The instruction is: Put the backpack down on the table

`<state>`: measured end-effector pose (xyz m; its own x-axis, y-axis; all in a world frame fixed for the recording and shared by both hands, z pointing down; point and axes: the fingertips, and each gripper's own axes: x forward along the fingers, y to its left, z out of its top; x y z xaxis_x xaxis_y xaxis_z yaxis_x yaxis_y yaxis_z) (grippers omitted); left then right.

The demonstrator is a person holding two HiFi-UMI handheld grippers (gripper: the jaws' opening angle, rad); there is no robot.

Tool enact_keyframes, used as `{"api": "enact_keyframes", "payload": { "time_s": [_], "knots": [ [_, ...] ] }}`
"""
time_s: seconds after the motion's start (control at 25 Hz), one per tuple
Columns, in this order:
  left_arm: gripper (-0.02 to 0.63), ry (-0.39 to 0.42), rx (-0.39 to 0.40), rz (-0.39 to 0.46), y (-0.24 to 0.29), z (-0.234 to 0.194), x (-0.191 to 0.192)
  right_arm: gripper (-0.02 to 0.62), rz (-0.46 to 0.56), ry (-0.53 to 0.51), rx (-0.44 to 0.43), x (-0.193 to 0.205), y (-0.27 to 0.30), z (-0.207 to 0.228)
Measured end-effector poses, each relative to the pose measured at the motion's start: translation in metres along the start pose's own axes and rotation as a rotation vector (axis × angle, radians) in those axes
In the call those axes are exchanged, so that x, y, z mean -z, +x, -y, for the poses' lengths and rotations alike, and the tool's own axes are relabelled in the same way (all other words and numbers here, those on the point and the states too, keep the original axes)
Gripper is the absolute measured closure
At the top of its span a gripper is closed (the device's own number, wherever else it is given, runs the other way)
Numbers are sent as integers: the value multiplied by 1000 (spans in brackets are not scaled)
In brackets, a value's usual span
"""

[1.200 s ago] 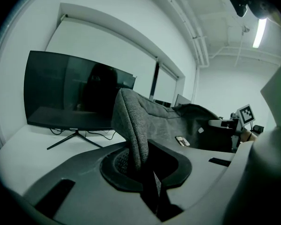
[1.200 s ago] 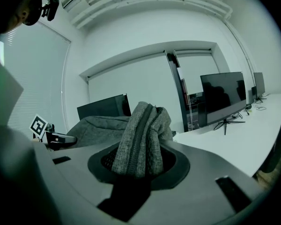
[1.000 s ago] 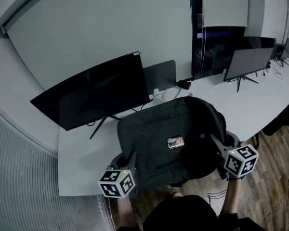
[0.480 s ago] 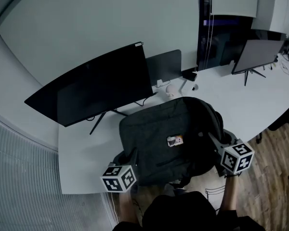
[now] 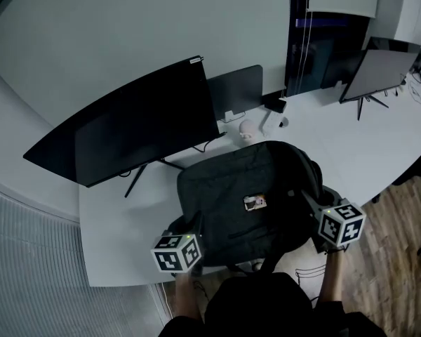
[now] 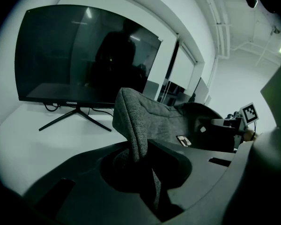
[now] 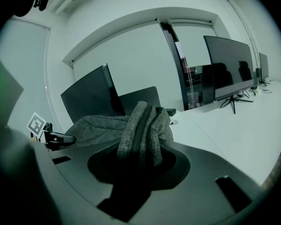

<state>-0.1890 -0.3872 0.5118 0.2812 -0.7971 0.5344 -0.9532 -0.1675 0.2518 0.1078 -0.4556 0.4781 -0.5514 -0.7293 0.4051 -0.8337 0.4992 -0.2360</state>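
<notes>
A dark grey backpack [image 5: 245, 188] with a small tag [image 5: 255, 202] on its front hangs over the front part of the white table [image 5: 119, 216]. Both grippers hold it. My left gripper [image 5: 191, 227] is shut on the pack's lower left corner; in the left gripper view a fold of grey fabric [image 6: 138, 121] runs down between the jaws of the left gripper [image 6: 136, 162]. My right gripper [image 5: 310, 202] is shut on the pack's right side, where a thick padded fold [image 7: 140, 130] fills the right gripper [image 7: 138, 165]. Whether the pack's underside touches the table is hidden.
A large dark monitor [image 5: 133, 125] stands on the table behind the pack, with a smaller screen [image 5: 235, 93] beside it and another monitor [image 5: 382, 72] at the far right. Small white items [image 5: 247, 128] lie behind the pack. Wooden floor [image 5: 386, 258] lies right of the table's edge.
Both grippers have sunk with the backpack, bringing it lower and a little further in over the table. Their grip on the fabric is unchanged.
</notes>
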Motion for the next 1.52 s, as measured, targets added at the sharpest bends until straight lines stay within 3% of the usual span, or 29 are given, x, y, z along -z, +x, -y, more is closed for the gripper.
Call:
{"api": "enact_keyframes", "payload": {
  "time_s": [0.8,1.52],
  "knots": [
    [552,13,-51,-116,47,-18,22,482,-155,5,51,32,47,28],
    [454,68,-177,-160,69,-34,40,456,-273,14,135,72,57,53]
  ]
}}
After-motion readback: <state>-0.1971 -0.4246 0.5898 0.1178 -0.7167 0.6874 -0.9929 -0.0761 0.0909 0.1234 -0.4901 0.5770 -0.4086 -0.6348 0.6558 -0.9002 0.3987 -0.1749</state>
